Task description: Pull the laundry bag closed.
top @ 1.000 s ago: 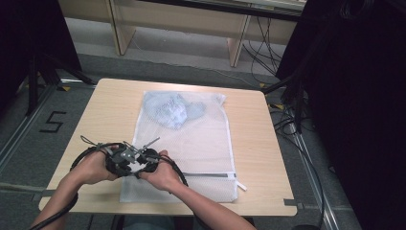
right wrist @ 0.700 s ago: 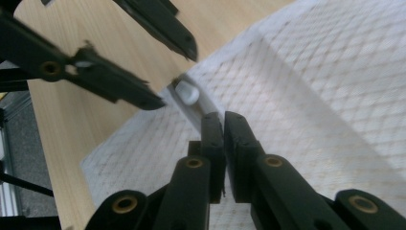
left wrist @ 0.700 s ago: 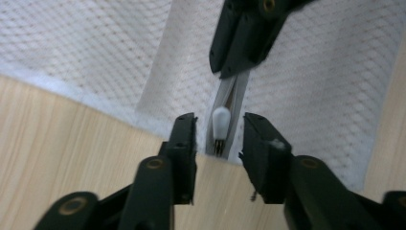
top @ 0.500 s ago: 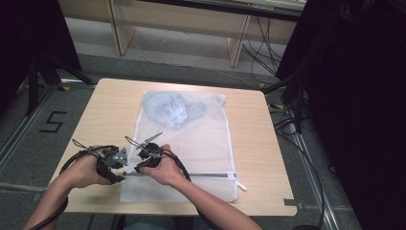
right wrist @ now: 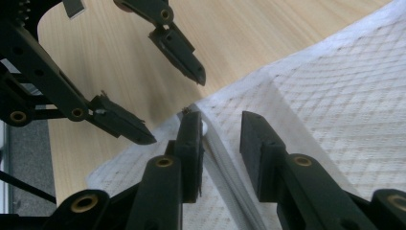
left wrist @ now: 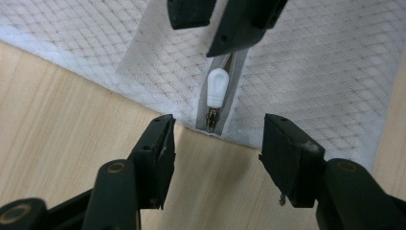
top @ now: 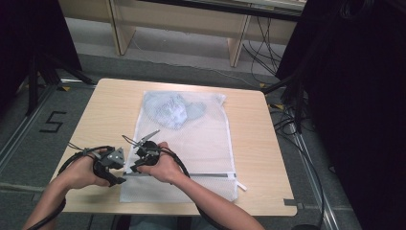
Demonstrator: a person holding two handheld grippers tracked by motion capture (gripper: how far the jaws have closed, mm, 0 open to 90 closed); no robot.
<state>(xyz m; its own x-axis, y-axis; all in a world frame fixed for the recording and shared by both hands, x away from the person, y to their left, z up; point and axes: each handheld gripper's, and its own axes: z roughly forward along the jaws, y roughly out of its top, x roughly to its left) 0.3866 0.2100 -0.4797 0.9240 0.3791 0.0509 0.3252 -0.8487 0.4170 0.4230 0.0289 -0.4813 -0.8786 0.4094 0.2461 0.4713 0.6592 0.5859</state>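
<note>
A white mesh laundry bag [top: 196, 143] lies flat on the wooden table [top: 107, 112], with a blue garment [top: 172, 109] inside its far end. A grey zipper [top: 203, 175] runs along the near end. The white zipper pull [left wrist: 216, 88] sits at the zipper's left end, by the bag's corner. My left gripper [left wrist: 218, 143] is open just short of that corner, touching nothing. My right gripper [right wrist: 222, 143] is open and straddles the zipper tape [right wrist: 225, 167] right behind the pull. In the high view the left gripper [top: 123, 167] and the right gripper [top: 136, 165] face each other over the corner.
Bare tabletop stretches left of and beyond the bag. A cable [top: 76, 155] loops from the left gripper near the table's front left edge. A white tab [top: 241, 186] sticks out at the bag's near right. A dark curtain [top: 354, 96] stands to the right.
The two grippers were bunched together over the bag's corner. The left hand has since drawn back to the left, and the grippers now stand apart.
</note>
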